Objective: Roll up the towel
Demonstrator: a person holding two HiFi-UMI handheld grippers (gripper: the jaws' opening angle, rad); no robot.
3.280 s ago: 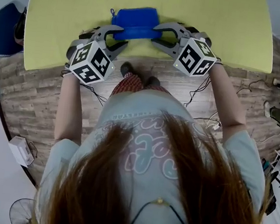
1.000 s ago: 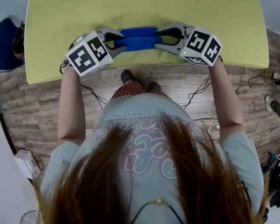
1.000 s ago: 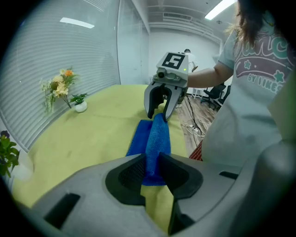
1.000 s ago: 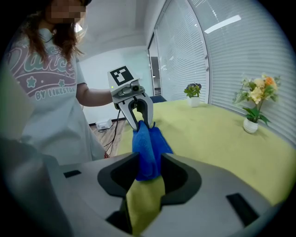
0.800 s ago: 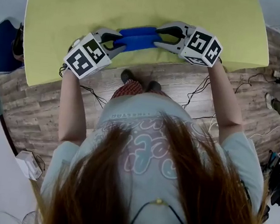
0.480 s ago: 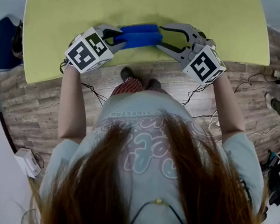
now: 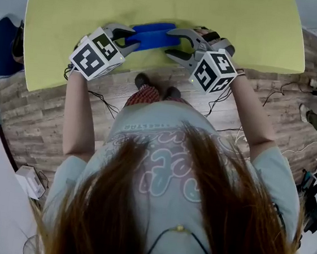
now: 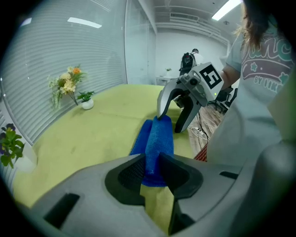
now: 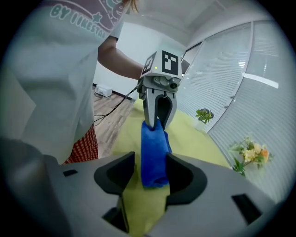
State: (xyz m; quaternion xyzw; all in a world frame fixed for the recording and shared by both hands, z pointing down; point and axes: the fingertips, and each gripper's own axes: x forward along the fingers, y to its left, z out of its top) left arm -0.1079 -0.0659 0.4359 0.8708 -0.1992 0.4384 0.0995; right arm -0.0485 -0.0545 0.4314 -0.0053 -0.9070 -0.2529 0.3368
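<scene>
Blue towel (image 7: 153, 37) is seen lying rolled on the yellow-green table (image 7: 161, 4), close to its near edge, its long axis running from one gripper to the other; its left end is clamped by the left gripper (image 8: 150, 166); its right end lies between the jaws of the right gripper (image 9: 150, 173), which have just been opening and are not pressed on it; a fresh grip there seems required.

A yellow-green desk (image 7: 161, 4) is set on a grey wood-plank floor (image 7: 30, 109), over which cables (image 7: 223, 105) are strewn. A blue chair (image 7: 0, 40) is seen at the desk's left end. One wall is covered by blinds (image 8: 55, 51); flowers (image 8: 68, 82) and a small plant (image 8: 86, 97) are placed on the desk beside them. The ceiling is lit by a strip light (image 8: 225, 9).
</scene>
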